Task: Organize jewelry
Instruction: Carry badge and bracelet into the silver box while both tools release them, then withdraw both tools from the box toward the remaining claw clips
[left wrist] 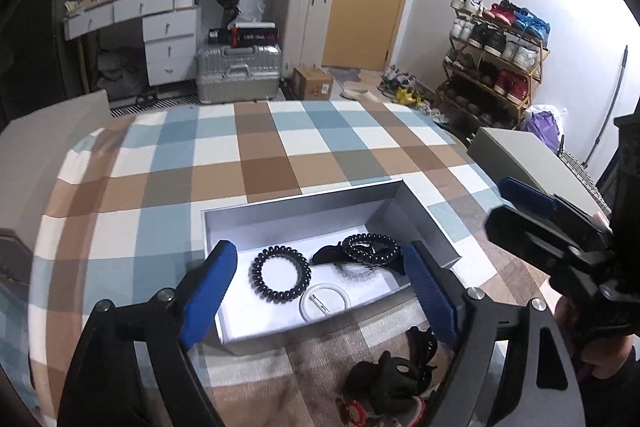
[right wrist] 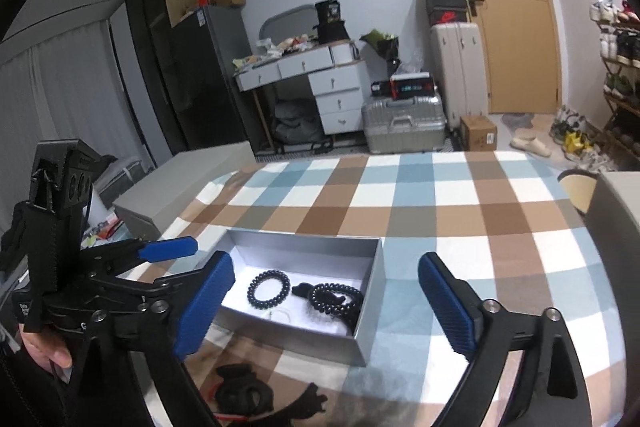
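An open silver box (left wrist: 304,199) (right wrist: 368,311) stands on the checked tablecloth. Inside lie a black coil hair tie (left wrist: 281,274) (right wrist: 268,287), a second black coil tie (left wrist: 370,249) (right wrist: 336,301) on a black hair clip (left wrist: 326,254), a clear coil tie (left wrist: 356,273) and a white ring (left wrist: 325,303) (right wrist: 280,315). My left gripper (left wrist: 320,295) is open and empty above the box's near side. My right gripper (right wrist: 324,307) is open and empty, also above the box. Black hair accessories (left wrist: 394,371) (right wrist: 244,391) lie in front of the box.
The right gripper shows at the right edge of the left wrist view (left wrist: 560,235); the left gripper shows at the left of the right wrist view (right wrist: 120,267). Grey chair backs (left wrist: 520,163) (right wrist: 180,179) stand beside the table. Suitcases (left wrist: 238,73) and a shoe rack (left wrist: 492,67) stand behind.
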Action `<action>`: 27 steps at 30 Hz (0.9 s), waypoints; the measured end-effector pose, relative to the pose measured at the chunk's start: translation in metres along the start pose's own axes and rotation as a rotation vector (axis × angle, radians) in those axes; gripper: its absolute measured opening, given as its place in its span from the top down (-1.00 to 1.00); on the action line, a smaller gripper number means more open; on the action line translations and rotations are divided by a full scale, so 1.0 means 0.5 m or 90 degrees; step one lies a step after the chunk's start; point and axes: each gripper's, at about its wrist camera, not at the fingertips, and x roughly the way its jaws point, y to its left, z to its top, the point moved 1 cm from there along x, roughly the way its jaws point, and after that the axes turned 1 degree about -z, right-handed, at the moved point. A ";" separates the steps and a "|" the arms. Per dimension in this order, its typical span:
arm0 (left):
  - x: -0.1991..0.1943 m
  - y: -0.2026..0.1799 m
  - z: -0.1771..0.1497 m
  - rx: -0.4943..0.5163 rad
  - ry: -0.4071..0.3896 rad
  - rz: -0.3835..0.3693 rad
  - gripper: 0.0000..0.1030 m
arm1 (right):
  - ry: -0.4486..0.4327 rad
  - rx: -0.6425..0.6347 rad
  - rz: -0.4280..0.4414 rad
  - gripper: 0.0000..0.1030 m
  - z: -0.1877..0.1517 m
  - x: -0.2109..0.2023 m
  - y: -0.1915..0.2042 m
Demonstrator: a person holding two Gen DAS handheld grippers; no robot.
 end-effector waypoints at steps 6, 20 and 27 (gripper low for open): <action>-0.055 -0.004 -0.004 -0.007 -0.087 0.019 -0.97 | -0.029 -0.042 -0.020 -0.95 -0.001 -0.052 0.025; -0.116 -0.014 -0.069 -0.032 -0.155 0.053 -0.97 | -0.080 -0.032 -0.034 -1.00 -0.065 -0.130 0.045; -0.124 -0.009 -0.104 -0.030 -0.138 0.053 -0.97 | -0.065 -0.032 -0.062 -1.00 -0.113 -0.148 0.035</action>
